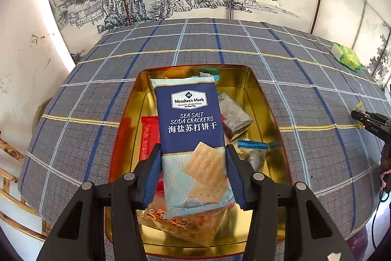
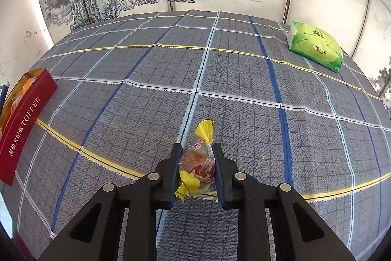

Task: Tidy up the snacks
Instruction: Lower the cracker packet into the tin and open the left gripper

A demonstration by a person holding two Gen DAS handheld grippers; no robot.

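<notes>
On the left side of the tabletop [image 1: 244, 45], which wears a blue-grey checked cloth, sits an open tin [image 1: 266, 102] with a gold inside and red outer walls; the right wrist view shows its red side printed with "TOFFEE". Inside the tin, going left to right, lie a red packet [image 1: 149, 138] along the left wall, an orange-printed clear bag [image 1: 180, 224] at the near end, a grey-brown wrapped snack [image 1: 234, 116] toward the right wall, and below it a packet with a blue crimped end [image 1: 256, 146]. A light blue wrapper edge [image 1: 207, 76] pokes out at the far end of the tin.

Above these, the left gripper [image 1: 194, 173] is clamped on a blue cracker pack [image 1: 193, 124] labelled sea salt soda crackers, its pads pressing both long sides near the pack's lower half, with the pack held over the tin's contents.

Farther right, well apart from the tin, the right gripper [image 2: 196, 163] is closed on a candy in a yellow twist wrapper [image 2: 198, 160], just above the cloth. At the far right edge of the tabletop lies a green tissue pack [image 2: 315, 45].
</notes>
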